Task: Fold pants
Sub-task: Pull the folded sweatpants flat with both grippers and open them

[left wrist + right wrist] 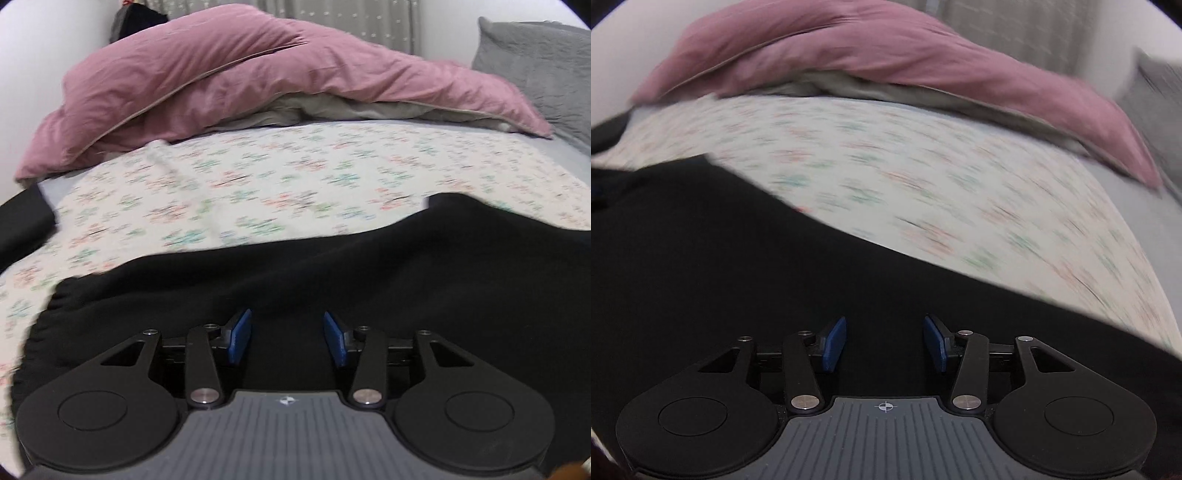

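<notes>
Bedroom setting: bed covered with a floral-print sheet [295,173], a pink duvet [229,74] heaped along the far side, a grey pillow [546,66] at the far right, a pale curtain behind.

Black pants [295,266] lie spread on the near part of the sheet. In the left wrist view the fabric fills the lower frame, with a ribbed, gathered edge (cuff or waistband; cannot tell which) at lower left. In the right wrist view the pants [738,266] run from far left to lower right, their far edge lying diagonally across the sheet [960,192]. That view is heavily motion-blurred.

Left gripper [288,334]: blue pads apart, no cloth between them, angled down over the black fabric. Whether the fingertips touch the cloth cannot be told.
Right gripper [885,341]: pads also apart, nothing pinched, above the pants.

Judgement: neither gripper has a hold; the step in hand is taking fresh grips for a fold.

Notes for doing it well:
- Take an edge or corner, not the middle of the panel; mid-panel pinches bunch the cloth.
- Catch all layers at the edge, or the lower one stays behind.
- Black on black hides seams; use the boundary against the sheet as guide.
- Lift both grips together, carry the edge over, and lay it flush.
- Avoid snagging the sheet underneath.
</notes>
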Available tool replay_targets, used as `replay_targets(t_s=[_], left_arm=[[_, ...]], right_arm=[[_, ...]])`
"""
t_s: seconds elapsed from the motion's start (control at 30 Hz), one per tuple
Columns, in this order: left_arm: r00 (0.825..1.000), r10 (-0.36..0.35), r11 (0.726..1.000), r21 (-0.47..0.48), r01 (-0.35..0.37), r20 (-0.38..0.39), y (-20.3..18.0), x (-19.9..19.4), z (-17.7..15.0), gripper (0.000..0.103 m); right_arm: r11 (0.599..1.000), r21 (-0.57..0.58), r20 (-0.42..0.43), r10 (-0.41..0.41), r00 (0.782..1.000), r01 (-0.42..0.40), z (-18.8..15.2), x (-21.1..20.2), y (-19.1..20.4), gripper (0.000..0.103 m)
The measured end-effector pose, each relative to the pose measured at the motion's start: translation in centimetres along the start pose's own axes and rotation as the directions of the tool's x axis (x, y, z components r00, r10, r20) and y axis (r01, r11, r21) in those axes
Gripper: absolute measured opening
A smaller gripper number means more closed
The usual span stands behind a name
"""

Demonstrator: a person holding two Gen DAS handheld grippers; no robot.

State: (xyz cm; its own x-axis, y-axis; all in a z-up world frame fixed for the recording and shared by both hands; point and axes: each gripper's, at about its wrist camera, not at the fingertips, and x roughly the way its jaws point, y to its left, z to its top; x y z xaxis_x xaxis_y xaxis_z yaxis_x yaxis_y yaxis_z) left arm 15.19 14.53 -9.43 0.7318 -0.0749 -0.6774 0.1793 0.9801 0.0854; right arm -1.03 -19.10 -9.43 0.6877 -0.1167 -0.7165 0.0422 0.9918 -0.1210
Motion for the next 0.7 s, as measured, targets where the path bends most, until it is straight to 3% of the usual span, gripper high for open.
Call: replay_targets(t_s=[0.1,0.17,0.27,0.3,0.43,0.57,0.63,0.7], left_arm=[[1.000,0.011,1.000,-0.023,-0.011,-0.007,2.0,-1.0,-0.5,0.068],[1.000,0.013,0.999,-0.050,-0.014,-0.010,3.2,-1.7,-0.5,0.061],[1.000,0.004,0.993,-0.120,-0.006,-0.019,3.3,-2.8,0.2,0.060],[1.000,-0.014,0.992,-0.125,0.013,-0.014,2.7,-3.5,0.3,0.062],[0.986,-0.163,0.981,-0.109,0.161,-0.015,-2.9,-5.2,0.1,0.065],[0.967,-0.253,0.967,-0.051,0.251,-0.031,-9.4,-5.7,-0.7,0.066],[0.963,-0.269,0.963,-0.010,0.268,-0.033,-11.9,-5.7,-1.5,0.069],[0.963,-0.264,0.964,0.027,0.266,-0.055,-13.5,-5.7,-2.6,0.069]], right_arm=[[0.996,0.052,-0.021,-0.069,0.997,0.070,-1.2,-1.1,-4.3,0.045],[0.989,0.085,-0.033,-0.119,0.992,0.122,-1.9,-1.9,-6.9,0.045],[0.956,0.157,-0.066,-0.241,0.968,0.249,-2.8,-3.0,-9.8,0.045],[0.947,0.180,-0.073,-0.257,0.964,0.266,-3.0,-3.6,-9.9,0.050],[0.977,0.127,-0.038,-0.167,0.985,0.170,-2.9,-5.9,-6.1,0.049],[0.999,0.036,-0.007,-0.028,1.000,0.028,-2.4,-6.1,0.5,0.048],[0.999,-0.027,-0.021,0.022,1.000,-0.022,-2.5,-5.5,3.4,0.048],[0.995,-0.095,-0.036,0.022,0.999,-0.025,-3.2,-4.8,5.4,0.048]])
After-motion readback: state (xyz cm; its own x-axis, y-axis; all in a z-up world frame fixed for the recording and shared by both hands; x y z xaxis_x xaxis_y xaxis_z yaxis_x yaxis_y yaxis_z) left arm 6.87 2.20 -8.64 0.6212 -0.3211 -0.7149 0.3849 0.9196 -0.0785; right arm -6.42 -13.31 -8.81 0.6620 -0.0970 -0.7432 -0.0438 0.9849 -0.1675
